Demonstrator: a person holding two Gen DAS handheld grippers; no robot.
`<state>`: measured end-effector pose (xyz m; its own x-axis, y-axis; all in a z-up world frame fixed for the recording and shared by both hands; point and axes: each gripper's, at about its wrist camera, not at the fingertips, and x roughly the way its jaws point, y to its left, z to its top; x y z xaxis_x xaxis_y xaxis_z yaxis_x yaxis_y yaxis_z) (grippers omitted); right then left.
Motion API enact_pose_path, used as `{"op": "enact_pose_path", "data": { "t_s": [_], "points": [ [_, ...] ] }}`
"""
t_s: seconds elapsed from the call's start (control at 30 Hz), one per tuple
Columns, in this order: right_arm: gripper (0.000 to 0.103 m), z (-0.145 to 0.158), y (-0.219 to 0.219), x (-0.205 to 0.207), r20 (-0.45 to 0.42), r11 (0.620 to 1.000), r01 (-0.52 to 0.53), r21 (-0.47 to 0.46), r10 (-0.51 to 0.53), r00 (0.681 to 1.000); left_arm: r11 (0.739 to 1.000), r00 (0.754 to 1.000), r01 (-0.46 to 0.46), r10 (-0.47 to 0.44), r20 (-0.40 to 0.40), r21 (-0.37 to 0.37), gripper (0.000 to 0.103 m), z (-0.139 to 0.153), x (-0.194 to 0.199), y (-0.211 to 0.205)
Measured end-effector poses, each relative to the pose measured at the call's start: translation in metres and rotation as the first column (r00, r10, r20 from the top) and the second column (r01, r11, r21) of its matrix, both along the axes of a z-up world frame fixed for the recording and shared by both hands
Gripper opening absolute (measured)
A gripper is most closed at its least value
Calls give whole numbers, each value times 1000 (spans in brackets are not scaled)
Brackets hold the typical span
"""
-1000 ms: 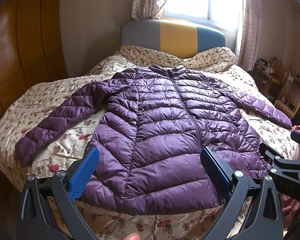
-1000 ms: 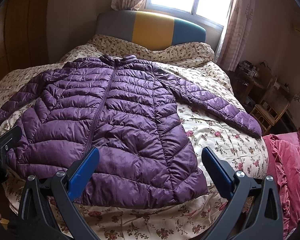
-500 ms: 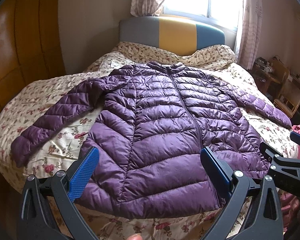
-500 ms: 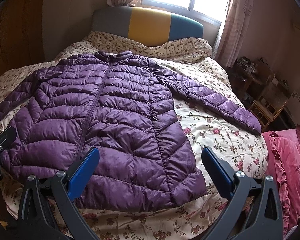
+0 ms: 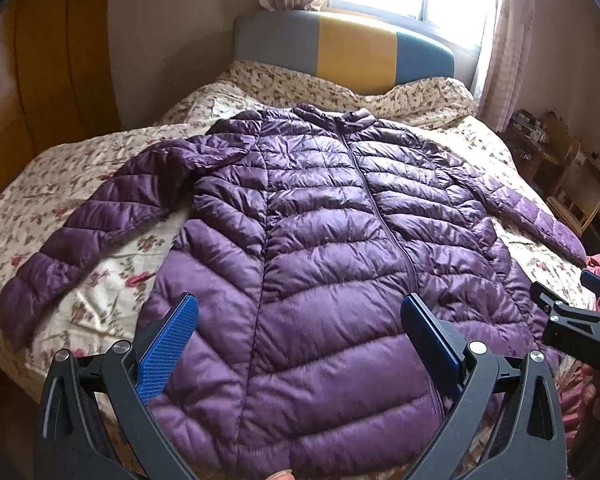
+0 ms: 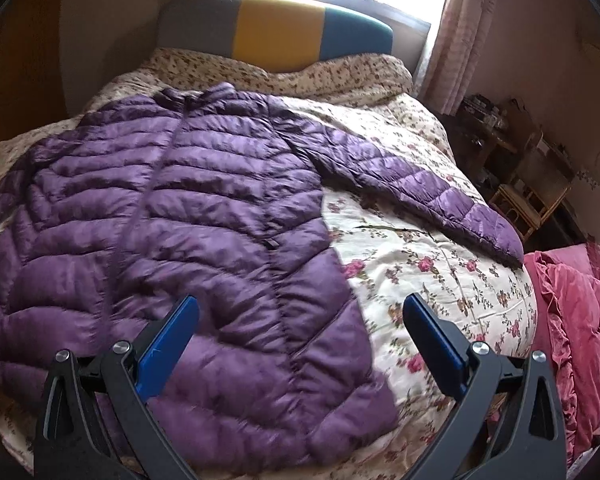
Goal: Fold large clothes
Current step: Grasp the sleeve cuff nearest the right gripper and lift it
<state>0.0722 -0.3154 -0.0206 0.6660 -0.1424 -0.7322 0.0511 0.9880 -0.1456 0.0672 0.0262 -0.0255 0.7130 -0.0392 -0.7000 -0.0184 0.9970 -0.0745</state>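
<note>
On flowered quilt (image 5: 80, 292): purple quilted down jacket (image 5: 320, 248) spread flat, zipped, sleeves outward, ready for folding. Near hem: left gripper (image 5: 298, 340) and right gripper (image 6: 300, 340) wide open, holding nothing.

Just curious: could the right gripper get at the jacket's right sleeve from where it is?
Probably yes. The right gripper is open, and the sleeve lies flat on the bedspread ahead with nothing between them.

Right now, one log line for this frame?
phase: pre-grasp | jacket: flat on bed, zipped, sleeves out | left gripper: open, over hem | right gripper: open, over hem corner
</note>
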Motion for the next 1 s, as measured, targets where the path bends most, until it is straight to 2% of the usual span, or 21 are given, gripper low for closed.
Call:
{"op": "enact_pose_path", "data": {
  "t_s": [0.07, 0.13, 0.2, 0.3, 0.37, 0.5, 0.7, 0.83, 0.9, 1.0],
  "points": [
    [101, -8, -20, 18, -24, 999, 32, 0, -32, 999, 1000, 1000, -8, 8, -16, 5, 100, -4, 17, 2],
    [98, -15, -48, 39, -52, 997, 83, 7, -83, 995, 1000, 1000, -16, 15, -25, -26, 100, -8, 36, 10],
    [81, -22, -83, 63, -79, 988, 155, 2, -154, 985, 999, 999, -25, 24, -31, -32, 100, -11, 52, 15],
    [73, -26, -136, 88, -102, 965, 262, -2, -261, 960, 999, 999, -38, 38, -21, -6, 100, -15, 79, 20],
    [71, -28, -180, 105, -118, 936, 353, -7, -351, 929, 999, 999, -41, 41, -28, 0, 100, -17, 96, 23],
    [70, -26, -255, 124, -130, 867, 498, -35, -498, 858, 999, 998, -47, 48, -36, 4, 100, -22, 124, 28],
    [70, -27, -330, 144, -158, 771, 632, -79, -635, 756, 998, 998, -44, 46, -41, 36, 100, -27, 163, 25],
    [74, -44, -365, 156, -218, 738, 670, -78, -668, 711, 998, 998, -37, 40, -54, 58, 100, -32, 187, 22],
    [85, -54, -374, 161, -261, 731, 680, -56, -668, 697, 998, 997, -36, 40, -72, 50, 100, -36, 200, 24],
    [87, -70, -384, 162, -319, 717, 697, 16, -657, 683, 997, 996, -30, 35, -85, 68, 100, -41, 216, 24]
  ]
}}
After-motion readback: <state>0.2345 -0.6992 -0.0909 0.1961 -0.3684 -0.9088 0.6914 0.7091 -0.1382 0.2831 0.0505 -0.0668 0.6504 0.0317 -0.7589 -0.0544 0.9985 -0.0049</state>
